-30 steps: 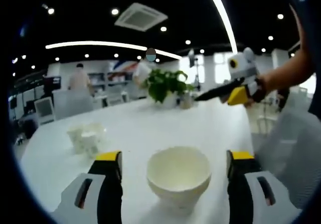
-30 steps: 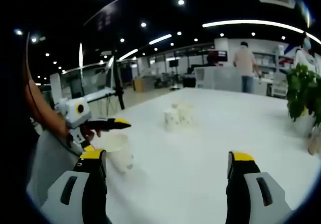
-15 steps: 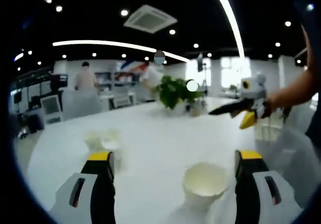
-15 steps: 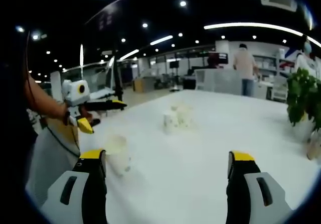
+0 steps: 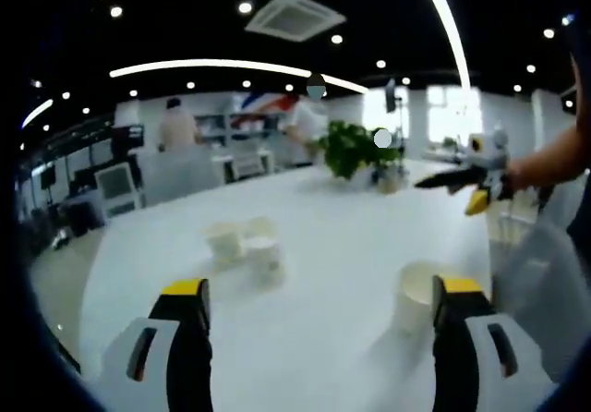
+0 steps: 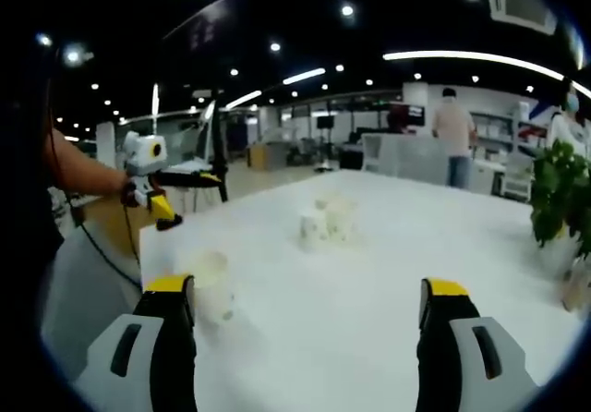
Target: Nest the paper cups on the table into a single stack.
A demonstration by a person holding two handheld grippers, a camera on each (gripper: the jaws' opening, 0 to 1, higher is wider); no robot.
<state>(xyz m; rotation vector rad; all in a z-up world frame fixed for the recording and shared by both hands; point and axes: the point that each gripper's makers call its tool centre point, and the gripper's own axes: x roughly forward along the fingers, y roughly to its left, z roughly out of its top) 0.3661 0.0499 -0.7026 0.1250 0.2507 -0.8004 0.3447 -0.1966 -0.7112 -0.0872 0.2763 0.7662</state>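
cups are sliding across the left gripper view as the left gripper [image 5: 314,338] is pulling away from the near cup [image 5: 420,296], now by its right jaw, and swinging toward the cluster [image 5: 245,246]. both grippers, right gripper [image 6: 309,338] included, are hanging open and empty over the table [image 6: 388,273]; stacking hasn't begun.

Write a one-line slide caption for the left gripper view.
Open left tool above the white table, a lone paper cup by its right jaw, a cup cluster farther off.
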